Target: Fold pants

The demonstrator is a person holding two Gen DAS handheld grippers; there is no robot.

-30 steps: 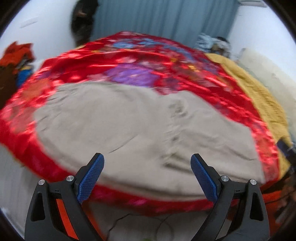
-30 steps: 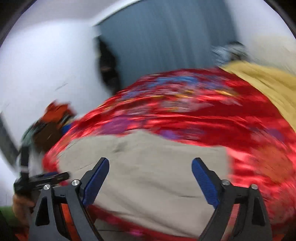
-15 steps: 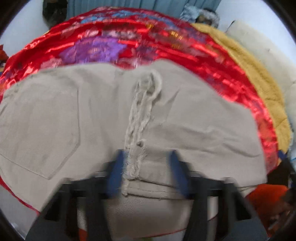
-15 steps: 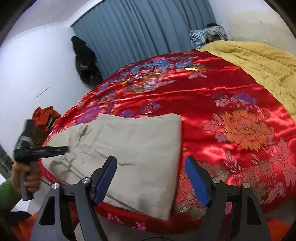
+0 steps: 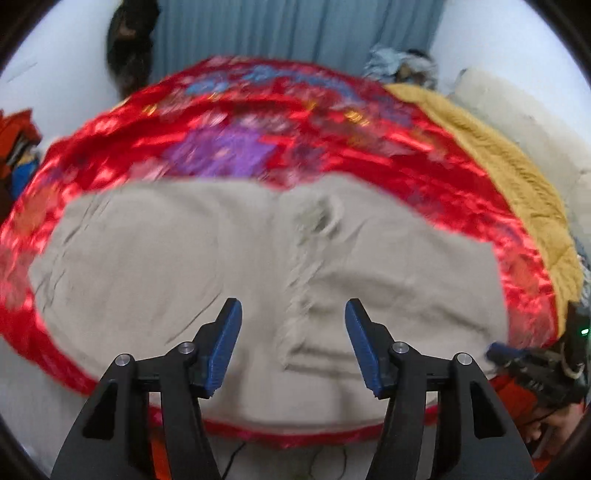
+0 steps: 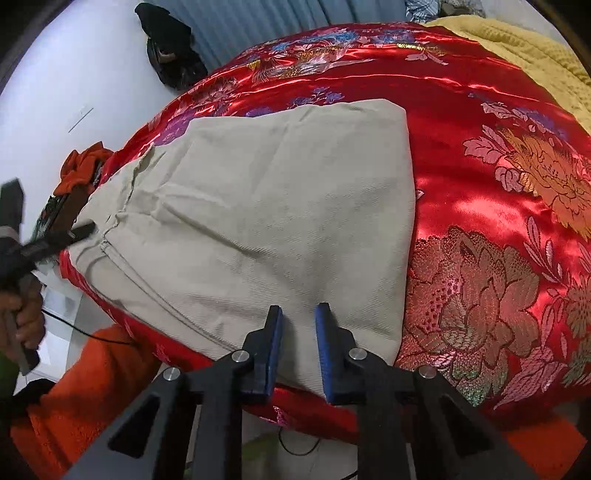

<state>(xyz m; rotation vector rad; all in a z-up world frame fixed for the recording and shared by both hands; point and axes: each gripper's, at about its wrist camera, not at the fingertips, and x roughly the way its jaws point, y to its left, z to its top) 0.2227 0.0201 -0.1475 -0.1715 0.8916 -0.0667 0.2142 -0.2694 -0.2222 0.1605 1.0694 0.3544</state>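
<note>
Beige pants (image 5: 184,266) lie folded flat on a red satin bedspread (image 5: 258,110) near the bed's front edge; they also show in the right wrist view (image 6: 277,206). My left gripper (image 5: 293,325) is open and empty, hovering above the waistband and fly seam. My right gripper (image 6: 298,325) has its jaws nearly together, a narrow gap left, over the pants' near edge; I cannot tell whether cloth is pinched. The left gripper (image 6: 55,240) shows at the pants' left end in the right wrist view.
A mustard knit blanket (image 5: 517,177) lies along the bed's right side, also in the right wrist view (image 6: 535,48). Blue curtains (image 5: 295,33) and a dark bag (image 5: 129,44) stand behind. Orange clothing (image 6: 85,173) lies at the left. White floor (image 5: 37,406) lies below the bed edge.
My left gripper pulled back up from the waistband and its jaws opened wider. My right gripper moved down to the pants' near edge and its jaws closed to a narrow gap.
</note>
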